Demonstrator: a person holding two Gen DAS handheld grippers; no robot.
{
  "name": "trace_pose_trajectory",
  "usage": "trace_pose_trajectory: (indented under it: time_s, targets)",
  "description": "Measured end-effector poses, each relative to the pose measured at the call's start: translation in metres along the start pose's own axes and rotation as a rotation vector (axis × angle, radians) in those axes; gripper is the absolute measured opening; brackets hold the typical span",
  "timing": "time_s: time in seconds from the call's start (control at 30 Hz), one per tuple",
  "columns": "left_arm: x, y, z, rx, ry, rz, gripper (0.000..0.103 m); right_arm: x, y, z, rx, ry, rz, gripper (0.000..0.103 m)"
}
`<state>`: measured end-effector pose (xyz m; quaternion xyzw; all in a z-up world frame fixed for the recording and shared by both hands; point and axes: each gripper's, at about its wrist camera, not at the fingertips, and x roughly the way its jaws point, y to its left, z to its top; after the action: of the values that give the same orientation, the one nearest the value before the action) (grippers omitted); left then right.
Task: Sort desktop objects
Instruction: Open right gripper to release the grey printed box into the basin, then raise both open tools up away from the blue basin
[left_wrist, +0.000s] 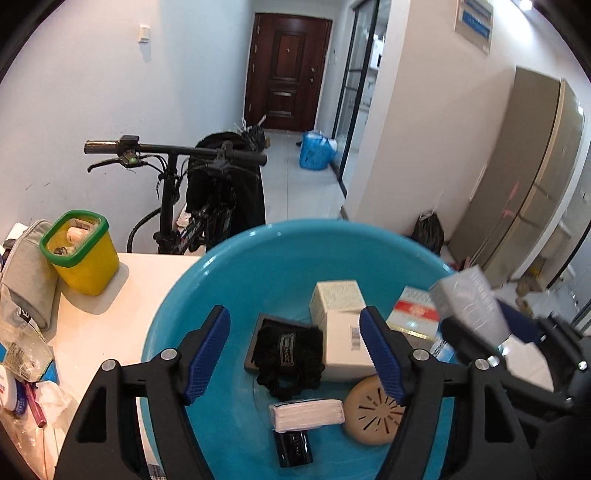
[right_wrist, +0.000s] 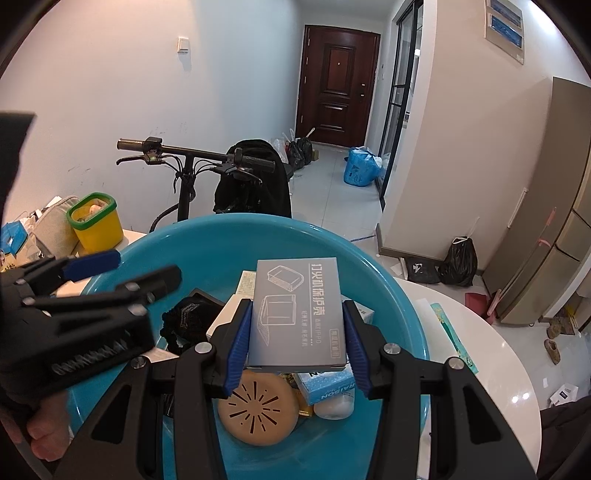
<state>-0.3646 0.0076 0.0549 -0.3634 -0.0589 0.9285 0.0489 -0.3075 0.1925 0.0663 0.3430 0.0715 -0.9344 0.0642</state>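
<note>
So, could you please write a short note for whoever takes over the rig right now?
Left tongs: open, empty, above the blue basin.
Right tongs: shut on the grey box, held over the basin.
In the basin: black pouch, white box, tan round disc, tissue pack, red-and-white pack.
Done: these items are in the basin.
Left: place the grey box. Clutter remains on the table beside the yellow bin.
</note>
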Motion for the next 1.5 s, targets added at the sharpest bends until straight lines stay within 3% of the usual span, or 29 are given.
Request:
trace_pose_trajectory:
  time_s: [0.1,0.37,0.93,1.1,1.23,1.5]
  targets:
    - [-0.007,0.003,0.003,-0.016,-0.025,-0.015,0.082,0.003,0.003,-0.001,-0.016,0.012,-0.003,0.046]
    - [-0.017,0.012,0.009,-0.04,-0.048,0.03,0.082,0.014,-0.001,-0.007,-0.012,0.045,-0.006,0.046]
    - [-0.025,0.007,0.01,-0.023,-0.066,0.038,0.082,0.02,-0.004,-0.009,-0.007,0.078,0.003,0.046]
    - [-0.038,0.004,0.011,-0.006,-0.117,0.062,0.082,0.012,-0.011,-0.005,0.025,0.047,-0.009,0.054]
    - [-0.053,0.001,0.012,0.01,-0.172,0.077,0.082,-0.001,-0.018,-0.001,0.053,-0.004,-0.027,0.07]
    - [-0.083,0.0,0.015,0.009,-0.24,0.048,0.082,-0.03,-0.031,0.009,0.116,-0.087,-0.041,0.086]
